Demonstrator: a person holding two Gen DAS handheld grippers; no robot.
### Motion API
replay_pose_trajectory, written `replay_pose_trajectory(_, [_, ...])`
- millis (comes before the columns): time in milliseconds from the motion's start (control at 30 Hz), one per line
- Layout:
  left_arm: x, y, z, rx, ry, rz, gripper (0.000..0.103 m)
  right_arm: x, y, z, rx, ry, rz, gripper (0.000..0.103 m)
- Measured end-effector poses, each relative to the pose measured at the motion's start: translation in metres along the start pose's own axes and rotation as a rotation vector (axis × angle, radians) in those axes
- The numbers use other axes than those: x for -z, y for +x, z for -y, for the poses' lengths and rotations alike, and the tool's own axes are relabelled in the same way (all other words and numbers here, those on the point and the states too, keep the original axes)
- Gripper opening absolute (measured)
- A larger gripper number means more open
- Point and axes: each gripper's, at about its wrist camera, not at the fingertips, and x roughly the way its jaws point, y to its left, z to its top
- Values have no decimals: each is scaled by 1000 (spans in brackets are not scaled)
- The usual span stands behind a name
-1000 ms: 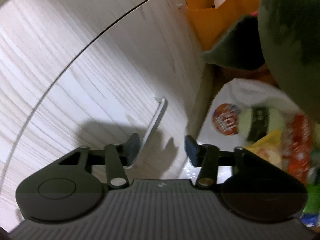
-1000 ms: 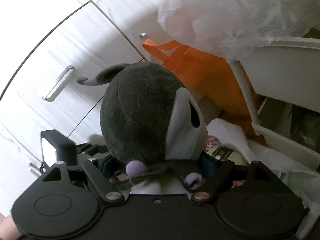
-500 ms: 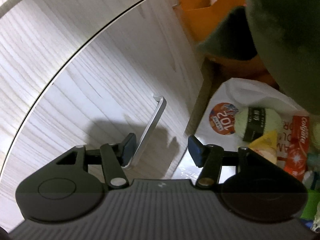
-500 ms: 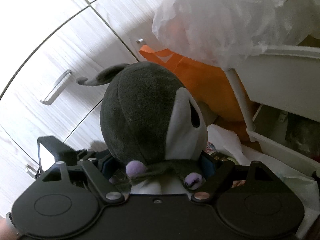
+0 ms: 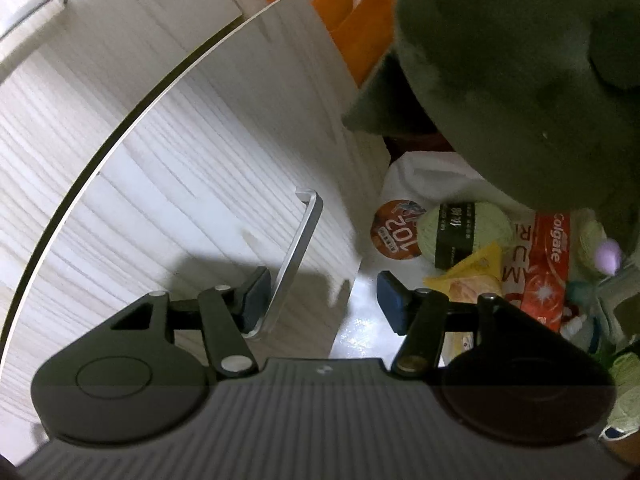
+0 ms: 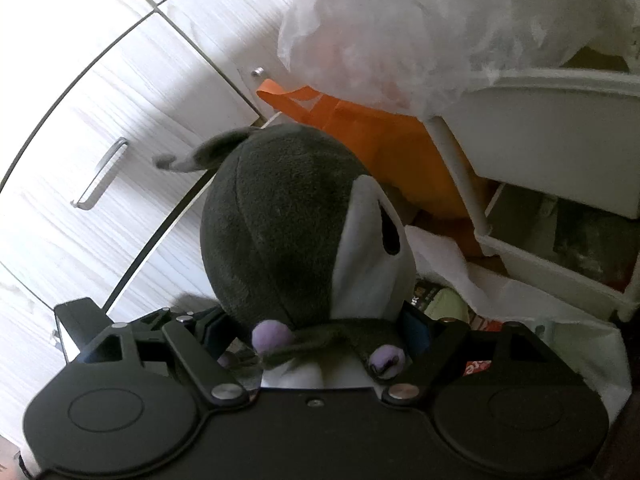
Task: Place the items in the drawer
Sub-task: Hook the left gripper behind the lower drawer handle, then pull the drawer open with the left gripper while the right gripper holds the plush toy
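The white drawer front [image 5: 180, 184] is standing ajar; the left gripper [image 5: 322, 296], fingers spread, is hooking its handle [image 5: 298, 256]; the right gripper [image 6: 316, 330] is pinching the grey plush toy [image 6: 288, 224] beside it; next, likely pulling wider, then lowering the toy in.

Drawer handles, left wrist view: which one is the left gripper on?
The near silver bar handle, running down between the open left gripper fingers, one pad against it. The other handle sits far off at top left, blurred.
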Motion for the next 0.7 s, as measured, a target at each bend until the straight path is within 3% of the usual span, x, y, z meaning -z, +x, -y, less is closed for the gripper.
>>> replay_pose_trajectory(267, [-1, -5, 11, -2, -5, -17, 56, 1, -4, 0, 73, -18, -47, 87])
replay_pose_trajectory(400, [0, -7, 19, -15, 15, -18, 56, 4, -4, 7, 63, 17, -75, 87])
replay_pose_trajectory(700, [2, -12, 28, -19, -8, -12, 56, 19, -12, -17, 118, -126, -76, 86])
